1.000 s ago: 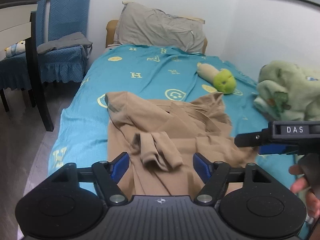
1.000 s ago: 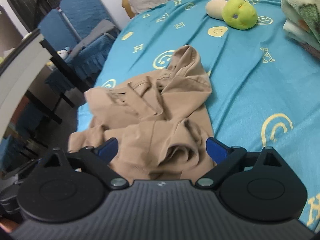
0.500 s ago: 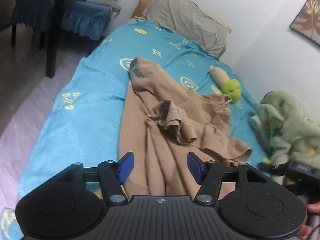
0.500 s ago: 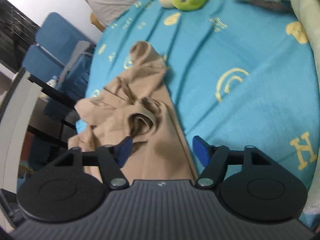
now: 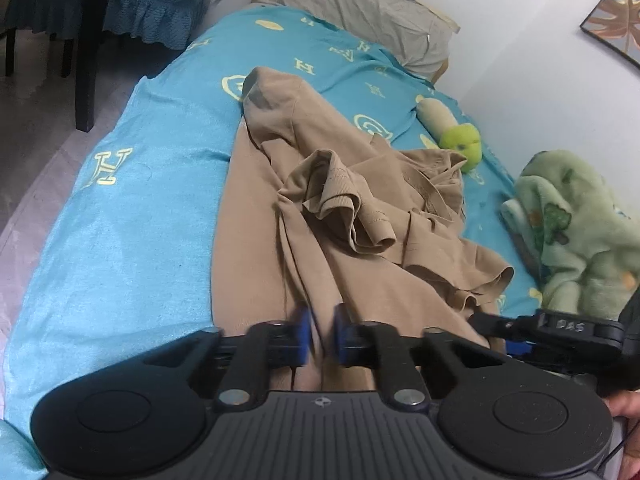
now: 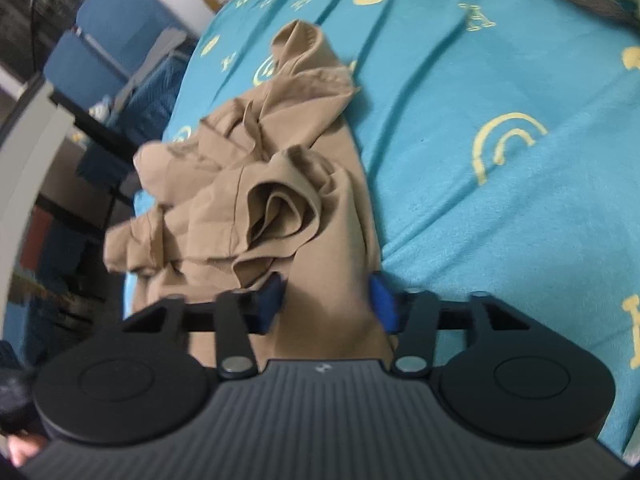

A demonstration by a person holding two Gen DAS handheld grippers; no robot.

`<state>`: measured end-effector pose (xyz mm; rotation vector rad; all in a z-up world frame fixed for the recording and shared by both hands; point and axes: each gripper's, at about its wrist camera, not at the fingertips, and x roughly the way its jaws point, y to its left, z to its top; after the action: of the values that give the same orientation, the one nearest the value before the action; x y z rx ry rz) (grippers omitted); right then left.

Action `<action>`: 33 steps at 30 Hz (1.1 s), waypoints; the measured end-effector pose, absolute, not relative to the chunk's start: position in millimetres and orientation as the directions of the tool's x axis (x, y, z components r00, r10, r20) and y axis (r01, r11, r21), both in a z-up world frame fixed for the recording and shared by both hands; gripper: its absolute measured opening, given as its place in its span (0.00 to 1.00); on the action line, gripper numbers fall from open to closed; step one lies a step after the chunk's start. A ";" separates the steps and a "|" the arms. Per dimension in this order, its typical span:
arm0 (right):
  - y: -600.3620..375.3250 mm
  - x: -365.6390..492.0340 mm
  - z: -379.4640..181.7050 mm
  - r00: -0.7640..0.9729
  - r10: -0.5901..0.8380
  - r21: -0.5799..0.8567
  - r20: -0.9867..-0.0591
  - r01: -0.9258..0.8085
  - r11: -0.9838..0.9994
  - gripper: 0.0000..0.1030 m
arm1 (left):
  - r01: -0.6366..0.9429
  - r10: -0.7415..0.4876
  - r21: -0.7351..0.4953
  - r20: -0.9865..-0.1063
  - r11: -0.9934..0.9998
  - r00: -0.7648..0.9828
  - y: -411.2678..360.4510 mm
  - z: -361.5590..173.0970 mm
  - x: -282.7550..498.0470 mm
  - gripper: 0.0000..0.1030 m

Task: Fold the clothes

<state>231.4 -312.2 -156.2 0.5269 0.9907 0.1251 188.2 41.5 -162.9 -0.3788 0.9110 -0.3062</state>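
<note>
A crumpled tan shirt (image 5: 320, 208) lies on the bed's blue sheet (image 5: 132, 216), its near hem toward me. My left gripper (image 5: 320, 334) is shut on the shirt's near hem, its blue pads almost together with cloth between them. The right gripper shows at the right of the left wrist view (image 5: 516, 336), at the shirt's right hem. In the right wrist view the shirt (image 6: 280, 184) runs between the jaws of my right gripper (image 6: 328, 300), which stand partly apart around the hem, narrower than before.
A grey pillow (image 5: 376, 8) lies at the bed head. A green plush toy (image 5: 460, 140) and a green blanket (image 5: 576, 232) lie on the right side. Blue chairs (image 5: 120, 12) and a dark table leg (image 5: 90, 48) stand left of the bed.
Both grippers dropped to the shirt's near hem. The left jaws went from wide open to shut on the cloth. The right jaws narrowed around the hem.
</note>
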 end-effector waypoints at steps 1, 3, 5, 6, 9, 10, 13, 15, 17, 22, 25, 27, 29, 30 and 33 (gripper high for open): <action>-308.6 231.6 -155.4 0.549 0.313 0.446 -0.775 0.124 0.887 0.34 | 0.095 -0.402 -0.434 -0.702 0.896 0.587 42.4 -159.4 186.6 0.04; -303.5 230.9 -153.6 0.547 0.278 0.397 -0.789 0.109 0.911 0.19 | 0.092 -0.398 -0.437 -0.688 0.895 0.607 46.1 -151.5 182.8 0.03; -301.0 228.7 -151.7 0.551 0.254 0.367 -0.795 0.104 0.924 0.17 | 0.095 -0.406 -0.452 -0.665 0.887 0.627 51.4 -142.5 177.8 0.03; -299.8 227.7 -150.7 0.553 0.242 0.352 -0.797 0.101 0.930 0.14 | 0.100 -0.410 -0.456 -0.656 0.884 0.634 53.7 -137.7 175.0 0.03; -301.6 223.3 -148.3 0.565 0.215 0.330 -0.797 0.108 0.938 0.13 | 0.102 -0.376 -0.411 -0.668 0.906 0.642 54.2 -129.7 169.7 0.03; -302.0 222.9 -148.5 0.566 0.209 0.323 -0.798 0.109 0.940 0.13 | 0.099 -0.348 -0.374 -0.690 0.922 0.634 50.3 -132.4 170.5 0.03; -303.2 225.8 -150.9 0.557 0.205 0.318 -0.805 0.113 0.941 0.13 | 0.076 -0.294 -0.311 -0.747 0.947 0.597 43.3 -145.2 176.0 0.03; -301.8 227.3 -151.4 0.556 0.205 0.318 -0.806 0.114 0.941 0.13 | 0.066 -0.278 -0.296 -0.767 0.953 0.579 41.6 -151.4 179.1 0.04; -301.7 227.3 -150.7 0.558 0.207 0.323 -0.803 0.117 0.939 0.13 | 0.064 -0.284 -0.305 -0.764 0.950 0.580 43.4 -151.0 178.4 0.06; -303.2 220.0 -138.0 0.588 0.213 0.353 -0.780 0.134 0.926 0.14 | 0.027 -0.240 -0.288 -0.739 0.957 0.630 48.1 -128.7 161.0 0.24; -300.5 211.5 -121.7 0.631 0.208 0.353 -0.747 0.112 0.929 0.14 | 0.040 -0.258 -0.310 -0.706 0.950 0.659 42.8 -109.5 139.8 0.58; -297.4 206.6 -111.3 0.659 0.200 0.343 -0.725 0.094 0.935 0.15 | 0.057 -0.264 -0.308 -0.685 0.949 0.679 34.9 -98.1 123.1 0.70; -294.4 203.2 -101.8 0.683 0.191 0.330 -0.705 0.078 0.941 0.15 | 0.077 -0.240 -0.263 -0.670 0.962 0.702 21.4 -92.0 108.0 0.80; -294.3 201.3 -97.5 0.693 0.186 0.328 -0.697 0.076 0.942 0.15 | 0.096 -0.251 -0.260 -0.668 0.961 0.701 15.4 -90.9 103.8 0.80; -289.2 198.5 -88.8 0.707 0.156 0.294 -0.689 0.076 0.953 0.19 | 0.121 -0.319 -0.324 -0.680 0.938 0.661 7.5 -97.3 108.1 0.82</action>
<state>198.5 -289.2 -88.8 0.3138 0.7873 0.0451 108.1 7.5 -97.3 -0.2609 0.8138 -0.2520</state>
